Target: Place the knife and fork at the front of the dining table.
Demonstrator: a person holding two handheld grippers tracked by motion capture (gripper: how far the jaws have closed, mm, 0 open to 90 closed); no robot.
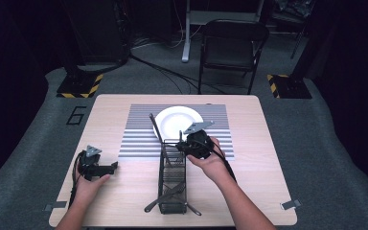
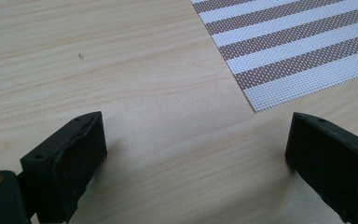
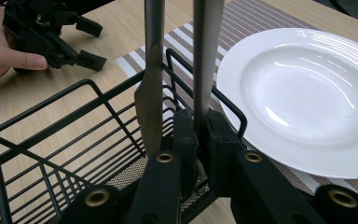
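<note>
My right gripper (image 3: 197, 127) is shut on the flat steel handle of a utensil (image 3: 207, 51) that stands upright at the far end of the black wire cutlery basket (image 3: 51, 140). Just left of that handle a steel knife (image 3: 149, 93) also stands in the basket. From above, the right gripper (image 1: 184, 143) sits over the basket's far end (image 1: 172, 163), next to the white plate (image 1: 175, 120). On bare wood at the left, my left gripper (image 2: 196, 149) is open with nothing between its jaws; it rests on the table (image 1: 96, 165).
A striped placemat (image 1: 139, 134) lies under the plate (image 3: 307, 93), its corner (image 2: 279, 70) close to the left gripper. More cutlery (image 1: 172, 191) lies at the basket's near end. A folding chair (image 1: 232, 45) stands beyond the table.
</note>
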